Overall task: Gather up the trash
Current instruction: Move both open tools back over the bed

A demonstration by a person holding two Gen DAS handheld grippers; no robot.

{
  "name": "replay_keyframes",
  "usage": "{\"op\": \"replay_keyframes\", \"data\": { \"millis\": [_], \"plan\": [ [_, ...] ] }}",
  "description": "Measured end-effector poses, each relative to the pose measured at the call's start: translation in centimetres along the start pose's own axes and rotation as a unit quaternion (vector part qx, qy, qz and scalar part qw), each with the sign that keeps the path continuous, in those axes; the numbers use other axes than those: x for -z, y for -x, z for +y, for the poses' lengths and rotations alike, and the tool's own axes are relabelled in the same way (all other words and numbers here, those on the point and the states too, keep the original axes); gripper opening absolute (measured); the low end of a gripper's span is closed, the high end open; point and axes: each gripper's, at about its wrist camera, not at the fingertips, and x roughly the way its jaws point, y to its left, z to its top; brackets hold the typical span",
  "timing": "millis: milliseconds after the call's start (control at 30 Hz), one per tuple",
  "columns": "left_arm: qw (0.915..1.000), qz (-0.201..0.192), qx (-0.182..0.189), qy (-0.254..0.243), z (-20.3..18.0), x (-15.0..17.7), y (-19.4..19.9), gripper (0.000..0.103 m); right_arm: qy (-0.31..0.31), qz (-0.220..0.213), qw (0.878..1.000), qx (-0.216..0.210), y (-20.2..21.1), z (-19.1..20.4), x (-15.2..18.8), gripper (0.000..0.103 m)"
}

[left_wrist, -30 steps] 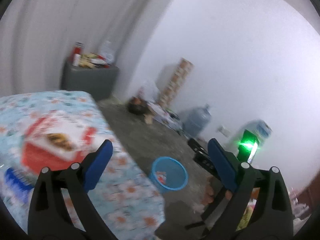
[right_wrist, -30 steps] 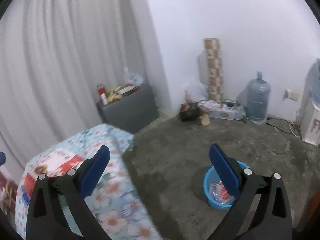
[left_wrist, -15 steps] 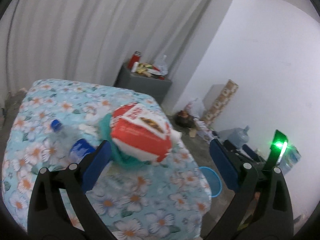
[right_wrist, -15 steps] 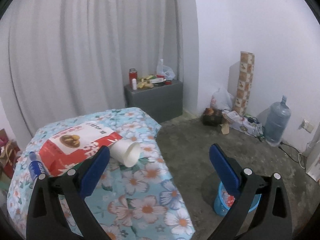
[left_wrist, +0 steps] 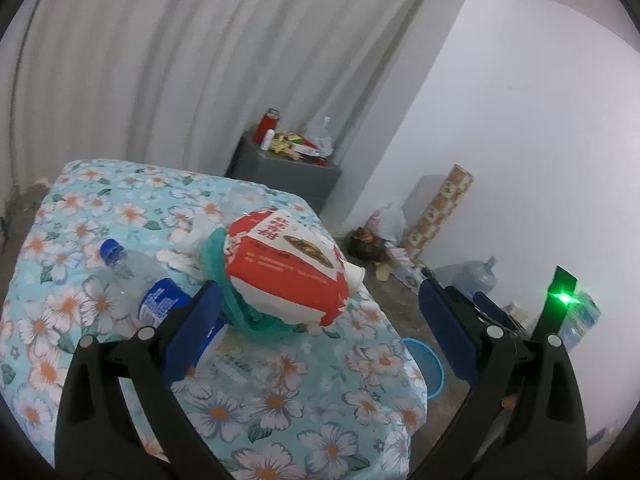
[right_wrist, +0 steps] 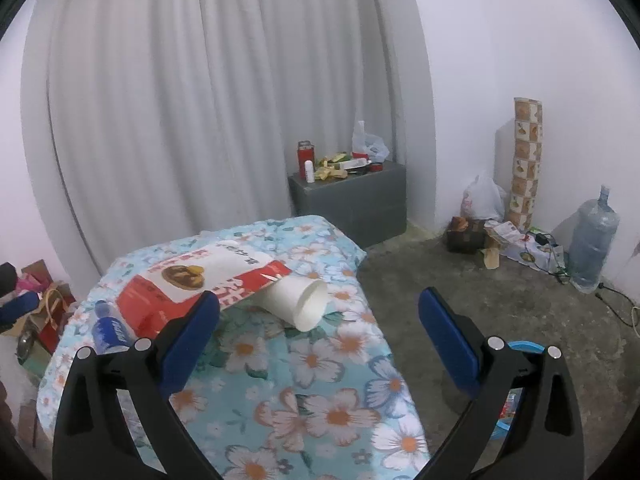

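A red and white snack bag [left_wrist: 286, 266] lies on the flowered tablecloth [left_wrist: 280, 400], over a green cloth or bag [left_wrist: 224, 280]. A clear plastic bottle [left_wrist: 136, 280] with a blue cap lies left of it. A white paper cup [right_wrist: 298, 304] lies on its side by the bag [right_wrist: 192, 280]. My left gripper [left_wrist: 320, 328] is open and empty above the near table edge. My right gripper [right_wrist: 320, 332] is open and empty above the table's right part. A blue bin [left_wrist: 424, 364] stands on the floor past the table, also in the right wrist view [right_wrist: 520, 348].
A grey cabinet [right_wrist: 352, 200] with clutter stands by the curtain. A water jug [right_wrist: 592, 248], a patterned roll [right_wrist: 524, 160] and bags sit along the right wall. Bags and boxes [right_wrist: 36, 308] lie on the floor left of the table.
Both views have swung from the floor and bin back to the table. The bag, bottle and cup are now in front of the open grippers.
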Motion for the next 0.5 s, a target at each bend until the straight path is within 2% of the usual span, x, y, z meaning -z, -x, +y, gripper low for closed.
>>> {"op": "replay_keyframes", "data": {
  "millis": [100,233,500],
  "plan": [
    [1.0000,-0.004,-0.001,-0.003,0.2,0.2,0.1,0.094,-0.004,0.030,1.000,-0.007,-0.7,-1.2,0.1,0.097],
    [0.9998,-0.008,-0.010,-0.017,0.7,0.9,0.3,0.094,-0.056,0.067,0.996,-0.035,-1.7,-3.1,0.6,0.097],
    [0.9987,-0.003,-0.032,-0.040,2.4,1.6,0.0,0.094,-0.102,0.105,0.986,-0.083,-3.8,-3.2,1.2,0.097]
  ]
}}
